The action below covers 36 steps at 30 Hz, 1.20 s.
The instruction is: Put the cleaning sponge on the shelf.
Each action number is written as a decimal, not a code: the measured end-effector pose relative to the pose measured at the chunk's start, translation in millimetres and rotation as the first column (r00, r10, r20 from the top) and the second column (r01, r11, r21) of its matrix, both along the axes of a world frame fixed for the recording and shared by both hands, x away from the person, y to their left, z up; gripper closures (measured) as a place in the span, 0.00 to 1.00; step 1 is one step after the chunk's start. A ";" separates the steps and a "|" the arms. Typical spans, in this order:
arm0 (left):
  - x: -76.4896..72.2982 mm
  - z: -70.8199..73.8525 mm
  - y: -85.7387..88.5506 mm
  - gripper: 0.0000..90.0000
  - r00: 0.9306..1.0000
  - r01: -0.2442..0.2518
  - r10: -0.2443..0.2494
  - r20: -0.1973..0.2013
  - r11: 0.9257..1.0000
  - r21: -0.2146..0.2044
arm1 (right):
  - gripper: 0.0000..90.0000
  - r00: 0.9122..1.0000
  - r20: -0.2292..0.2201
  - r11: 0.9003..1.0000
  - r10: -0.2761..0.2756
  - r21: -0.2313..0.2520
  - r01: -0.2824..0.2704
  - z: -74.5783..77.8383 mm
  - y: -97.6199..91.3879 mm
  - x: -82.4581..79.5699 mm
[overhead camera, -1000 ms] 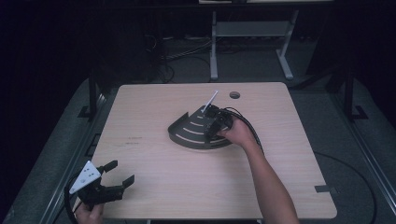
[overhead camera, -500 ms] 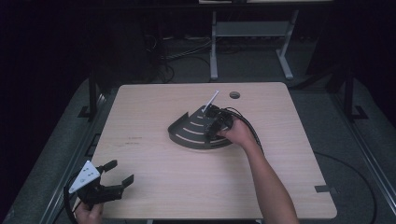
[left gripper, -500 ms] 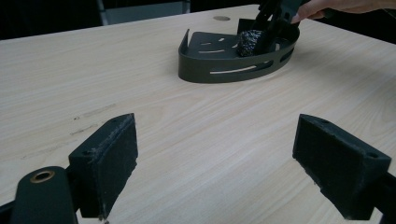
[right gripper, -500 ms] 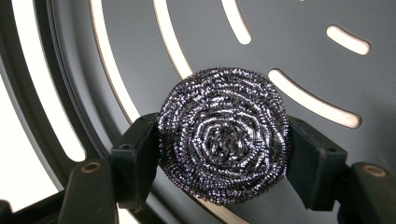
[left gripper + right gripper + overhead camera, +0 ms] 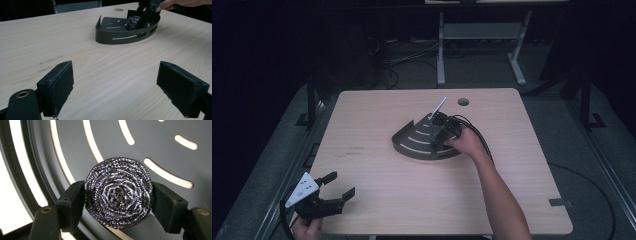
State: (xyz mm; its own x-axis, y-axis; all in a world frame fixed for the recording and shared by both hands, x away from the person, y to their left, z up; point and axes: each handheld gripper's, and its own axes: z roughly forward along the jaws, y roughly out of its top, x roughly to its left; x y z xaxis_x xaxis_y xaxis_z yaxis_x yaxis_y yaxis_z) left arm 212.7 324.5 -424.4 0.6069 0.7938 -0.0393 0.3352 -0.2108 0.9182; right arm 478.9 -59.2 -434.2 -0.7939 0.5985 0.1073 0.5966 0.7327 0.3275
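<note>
A dark quarter-round metal tray (image 5: 419,145) with slots lies at the table's middle. Inside it rests a round steel wool scourer (image 5: 118,195), also seen in the left gripper view as the scourer (image 5: 132,22) in the tray (image 5: 117,37). My right gripper (image 5: 439,134) points down into the tray. Its jaws have just been opening, and the pads (image 5: 73,197) still touch both sides of the scourer, which sits on the tray floor (image 5: 162,152). My left gripper (image 5: 341,183) hovers at the table's near left corner, open and holding nothing (image 5: 115,87).
The light wooden table (image 5: 377,125) has a cable hole (image 5: 463,102) near its far edge and a tape mark (image 5: 558,202) at the near right. A metal stand (image 5: 482,35) and cables sit on the dark floor behind.
</note>
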 end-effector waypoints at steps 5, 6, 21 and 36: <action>0.4 -0.1 -1.0 0.15 1.000 0.003 -0.003 -0.001 1.000 0.005 | 0.29 1.000 -0.008 1.000 -0.005 0.006 0.005 0.6 -2.1 -0.4; 0.4 -0.2 -1.1 0.15 1.000 0.003 -0.003 0.000 1.000 0.006 | 0.29 1.000 -0.005 1.000 -0.001 0.009 0.001 1.3 -3.1 -0.7; -0.7 0.0 -3.8 0.15 1.000 0.009 -0.009 0.001 1.000 0.008 | 0.26 0.999 0.032 0.998 -0.010 0.065 0.008 21.9 -14.8 -10.1; -0.7 -0.1 -3.5 0.15 1.000 0.007 -0.007 -0.001 1.000 0.011 | 0.24 0.999 0.054 0.997 -0.008 0.077 0.004 33.2 -23.6 -18.4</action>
State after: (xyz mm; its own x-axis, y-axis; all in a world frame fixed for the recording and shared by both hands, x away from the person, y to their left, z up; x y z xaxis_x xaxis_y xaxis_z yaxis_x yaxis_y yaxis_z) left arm 212.0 321.0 -424.5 0.6127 0.7897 -0.0311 0.3342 -0.2232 0.9157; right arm 460.5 -82.9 -400.9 -0.7961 0.5950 0.1101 0.5808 0.7004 0.4149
